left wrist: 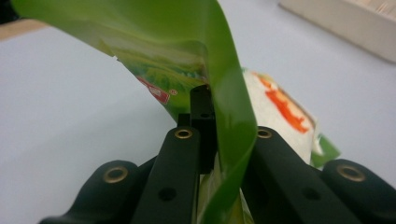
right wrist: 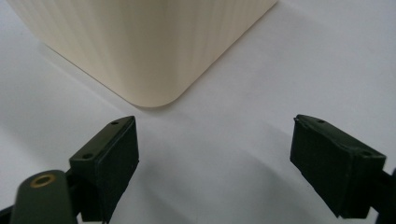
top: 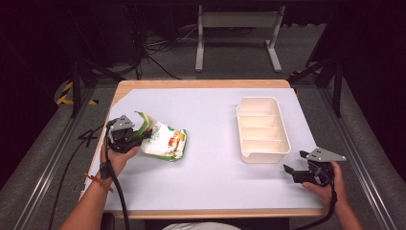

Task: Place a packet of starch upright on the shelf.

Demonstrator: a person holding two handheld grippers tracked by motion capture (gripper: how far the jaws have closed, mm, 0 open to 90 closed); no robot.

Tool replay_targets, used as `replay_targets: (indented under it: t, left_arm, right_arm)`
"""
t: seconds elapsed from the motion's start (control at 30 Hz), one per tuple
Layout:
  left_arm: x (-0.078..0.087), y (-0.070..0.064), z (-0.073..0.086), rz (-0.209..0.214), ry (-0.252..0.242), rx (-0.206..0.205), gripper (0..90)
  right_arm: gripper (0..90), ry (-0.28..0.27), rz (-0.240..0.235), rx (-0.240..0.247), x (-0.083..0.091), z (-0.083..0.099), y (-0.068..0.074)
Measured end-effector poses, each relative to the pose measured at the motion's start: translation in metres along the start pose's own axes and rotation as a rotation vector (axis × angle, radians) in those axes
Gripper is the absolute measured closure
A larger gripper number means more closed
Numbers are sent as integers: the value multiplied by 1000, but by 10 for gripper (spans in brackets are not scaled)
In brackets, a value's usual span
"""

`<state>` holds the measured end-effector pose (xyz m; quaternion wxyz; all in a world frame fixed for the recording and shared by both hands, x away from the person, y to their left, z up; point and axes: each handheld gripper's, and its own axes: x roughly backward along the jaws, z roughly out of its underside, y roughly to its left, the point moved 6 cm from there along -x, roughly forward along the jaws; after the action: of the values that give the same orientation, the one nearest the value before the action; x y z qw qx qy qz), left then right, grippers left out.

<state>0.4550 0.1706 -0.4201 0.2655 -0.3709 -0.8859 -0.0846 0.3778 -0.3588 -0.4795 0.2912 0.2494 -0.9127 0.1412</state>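
- The snack bag (top: 164, 140) is lying on the left part of the table (top: 210, 182), roughly at 9 o'clock from the cream divider tray (top: 262, 129), and well apart from it.
- The left hand-held gripper (top: 139, 136) is pinching the bag's green top flap, at about the bag's 9 o'clock edge. In the left gripper view the jaws are sitting clamped together on that thin green film (left wrist: 229, 116), with the film folding over them.
- The right hand-held gripper (top: 293, 171) is idling near the tray's front right corner, around 5 o'clock from it, jaws spread wide apart and holding nothing. In the right gripper view the tray's rounded corner (right wrist: 154, 60) is sitting just ahead of the open jaws.
- Handling-wise, I'm guessing this bag is light and floppy: crinkly plastic film, puffy in the middle, zero stiffness. It's probably going to sag and swing from whichever edge is being held.
- The film is looking glossy, so I'd bet it's slippery. A pinch on one layer of flap could be sliding off if it's jerked.
- Best grab spot, to my eye, is exactly that flat sealed top strip, taken deep between the jaws, not the puffy belly where the contents could be getting crushed.
- If it's heading for the tray, the narrow compartments are looking tight for it.
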Motion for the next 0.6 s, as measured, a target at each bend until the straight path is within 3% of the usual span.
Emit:
replay_targets:
  t: [0.3, 0.47, 0.6]
  left_arm:
    - [-16, -36, -46, 32, -28, -173, 885]
    - [-23, -50, -62, 31, -31, -233, 889]
    - [-25, -56, -76, 56, -55, -246, 889]
  right_arm:
    - [149, -6, -9, -2, 1, 0, 0]
    - [149, -7, -11, -4, 1, 0, 0]
    - [149, -8, -10, -4, 1, 0, 0]
